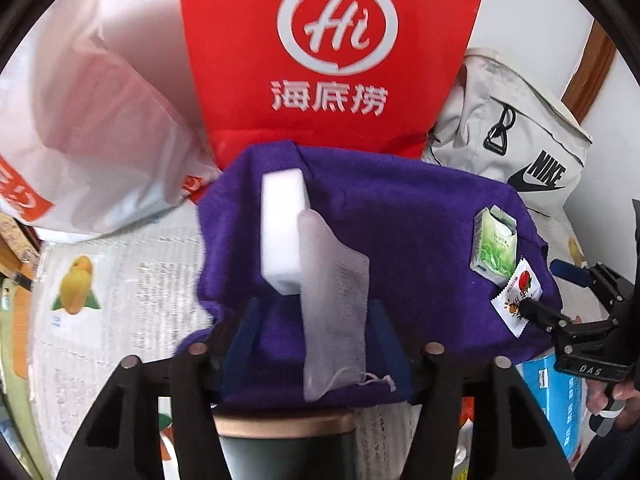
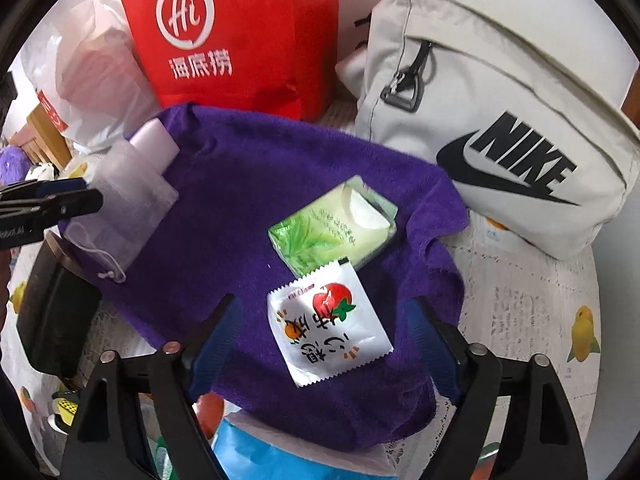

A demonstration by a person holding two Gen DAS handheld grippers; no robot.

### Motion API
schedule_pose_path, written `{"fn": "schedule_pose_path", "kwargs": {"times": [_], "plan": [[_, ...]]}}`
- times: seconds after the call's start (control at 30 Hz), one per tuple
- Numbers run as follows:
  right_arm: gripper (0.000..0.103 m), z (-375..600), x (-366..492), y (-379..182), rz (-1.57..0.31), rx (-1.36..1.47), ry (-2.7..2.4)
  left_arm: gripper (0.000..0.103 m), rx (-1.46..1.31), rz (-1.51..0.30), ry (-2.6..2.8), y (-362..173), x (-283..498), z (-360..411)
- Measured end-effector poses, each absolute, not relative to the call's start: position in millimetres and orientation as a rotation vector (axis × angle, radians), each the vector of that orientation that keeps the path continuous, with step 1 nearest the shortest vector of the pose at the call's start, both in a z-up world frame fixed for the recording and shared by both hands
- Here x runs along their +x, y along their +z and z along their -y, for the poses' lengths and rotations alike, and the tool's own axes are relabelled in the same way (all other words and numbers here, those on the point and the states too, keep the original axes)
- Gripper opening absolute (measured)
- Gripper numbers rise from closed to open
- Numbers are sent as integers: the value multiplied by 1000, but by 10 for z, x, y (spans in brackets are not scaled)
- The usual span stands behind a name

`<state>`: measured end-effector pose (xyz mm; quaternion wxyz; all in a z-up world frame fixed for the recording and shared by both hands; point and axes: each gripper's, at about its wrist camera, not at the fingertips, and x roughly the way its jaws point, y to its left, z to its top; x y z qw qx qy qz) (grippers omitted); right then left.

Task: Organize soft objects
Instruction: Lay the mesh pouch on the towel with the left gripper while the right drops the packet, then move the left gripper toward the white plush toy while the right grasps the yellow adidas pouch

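A purple towel lies spread on the table. On its left side a white sponge block rests partly under a translucent mesh drawstring pouch. My left gripper is open, its blue fingers either side of the pouch's lower end with a gap on the left. On the towel's right side sit a green tissue pack and a white sachet with a tomato picture. My right gripper stands wide open around the sachet, pads clear of it.
Behind the towel stand a red paper bag, a white plastic bag and a pale Nike backpack. A dark cup with a copper rim and a blue box sit under the towel's near edge.
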<state>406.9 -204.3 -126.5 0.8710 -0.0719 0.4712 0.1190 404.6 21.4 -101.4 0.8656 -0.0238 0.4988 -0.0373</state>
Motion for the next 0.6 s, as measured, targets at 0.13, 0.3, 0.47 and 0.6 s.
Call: {"fn": "schedule_pose_path", "kwargs": {"times": [0.13, 0.3, 0.47, 0.6], "plan": [[84, 2122, 3917, -1079, -949, -107, 253, 66, -60, -1040, -19, -851, 3891, -309], [84, 2139, 3606, -859, -896, -104, 261, 66, -142, -955, -55, -622, 3527, -401], [84, 2100, 3241, -734, -866, -112, 265, 66, -267, -861, -145, -488, 3084, -435], [84, 2066, 2949, -698, -850, -105, 276, 66, -238, -915, -119, -546, 2824, -394]]}}
